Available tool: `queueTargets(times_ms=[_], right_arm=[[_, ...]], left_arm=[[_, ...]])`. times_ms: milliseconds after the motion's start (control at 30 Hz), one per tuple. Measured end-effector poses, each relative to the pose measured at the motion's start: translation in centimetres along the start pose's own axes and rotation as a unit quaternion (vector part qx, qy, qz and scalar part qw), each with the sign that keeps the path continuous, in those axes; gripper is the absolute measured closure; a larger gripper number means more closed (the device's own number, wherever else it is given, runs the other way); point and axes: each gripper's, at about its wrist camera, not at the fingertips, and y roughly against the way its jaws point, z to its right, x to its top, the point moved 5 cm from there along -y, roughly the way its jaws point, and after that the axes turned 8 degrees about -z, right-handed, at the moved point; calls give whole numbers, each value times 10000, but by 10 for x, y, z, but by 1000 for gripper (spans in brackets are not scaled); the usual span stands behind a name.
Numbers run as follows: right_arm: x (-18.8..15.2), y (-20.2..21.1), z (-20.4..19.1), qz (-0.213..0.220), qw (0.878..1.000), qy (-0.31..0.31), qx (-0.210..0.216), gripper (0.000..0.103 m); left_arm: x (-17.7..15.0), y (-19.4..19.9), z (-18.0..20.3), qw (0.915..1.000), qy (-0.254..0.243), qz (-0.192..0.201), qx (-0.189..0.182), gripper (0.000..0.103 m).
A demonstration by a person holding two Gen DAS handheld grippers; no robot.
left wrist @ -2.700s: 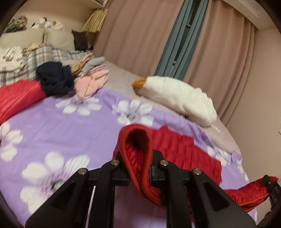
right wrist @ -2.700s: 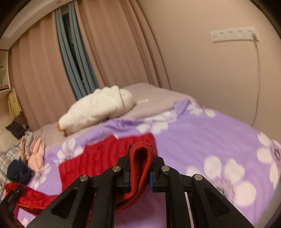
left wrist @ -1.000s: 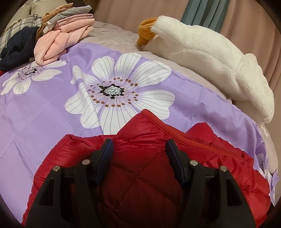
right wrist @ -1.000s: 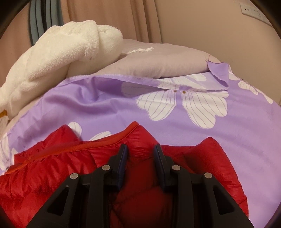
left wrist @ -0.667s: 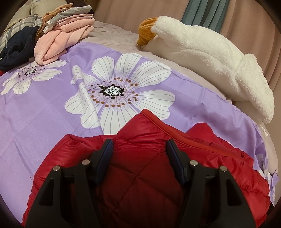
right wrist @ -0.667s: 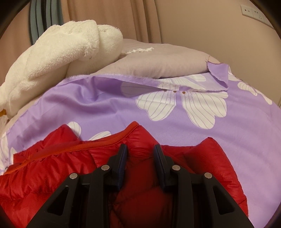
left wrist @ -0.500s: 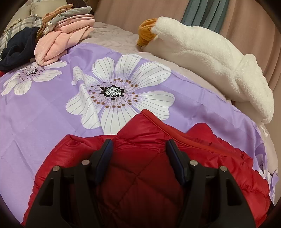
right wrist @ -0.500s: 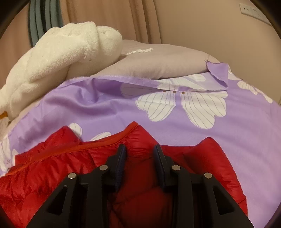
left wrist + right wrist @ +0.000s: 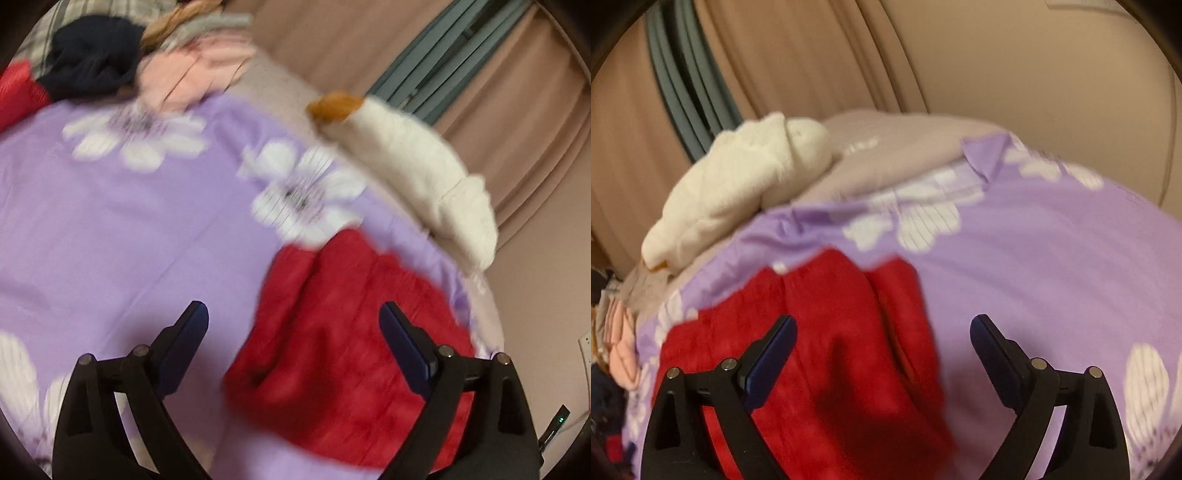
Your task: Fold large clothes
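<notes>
Both grippers, left gripper [image 9: 291, 325] and right gripper [image 9: 882, 336], have just spread wide, releasing the puffy red quilted jacket [image 9: 343, 339] folded on the purple floral bedsheet [image 9: 129, 229]. Fold laid; next, regrasp a jacket edge.

A bed [image 9: 280, 79] covered by a purple sheet with large white flowers [image 9: 122, 225], both views blurred. A folded red quilted jacket [image 9: 343, 332] lies on the sheet, at 5 o'clock in the left wrist view. At the bed's far edge, at 2 o'clock, lies a white fleecy garment [image 9: 417, 173] on a bare greyish part of the bed. At 11 o'clock sits a pile of clothes: pink garments [image 9: 192, 70] beside a dark navy one [image 9: 92, 59], with another red item [image 9: 18, 92] at the left edge.
</notes>
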Motion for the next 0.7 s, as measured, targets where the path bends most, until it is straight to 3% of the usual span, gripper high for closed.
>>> queueTargets(times_ms=[167,233,267,333,367,400,467,567,700], right_arm=[[-45,-30,9,-933,9946,-423,188,9],[-60,-40,11,-1056,9921,-619,275,9],[-61,-39,9,-842,9942,-623,246,9],[-61,-41,4,-753,9944,-662,349,9],[-60,-46,-1,-759,9934,-694,507,17],[-60,-50,-6,-778,9922,-698,673,23],[-57,-58,-16,-782,9908,-649,897,48],[-56,-57,-26,-686,9934,-389,835,69],[-60,-26,-42,-422,9971,314,553,80]], left_arm=[[-57,-54,-8,9907,367,-1236,-441,11],[-59,-50,7,9972,-25,-702,-272,11],[-61,-61,16,9953,-20,-900,-343,13],[-56,-70,21,9960,182,-803,-340,25],[-53,-78,24,9949,352,-827,-462,39],[-51,-86,24,9929,523,-887,-587,46],[-46,-92,24,9934,686,-751,-530,56],[-48,-82,30,9968,525,-523,-287,69],[-52,-51,36,9994,-153,-192,245,78]])
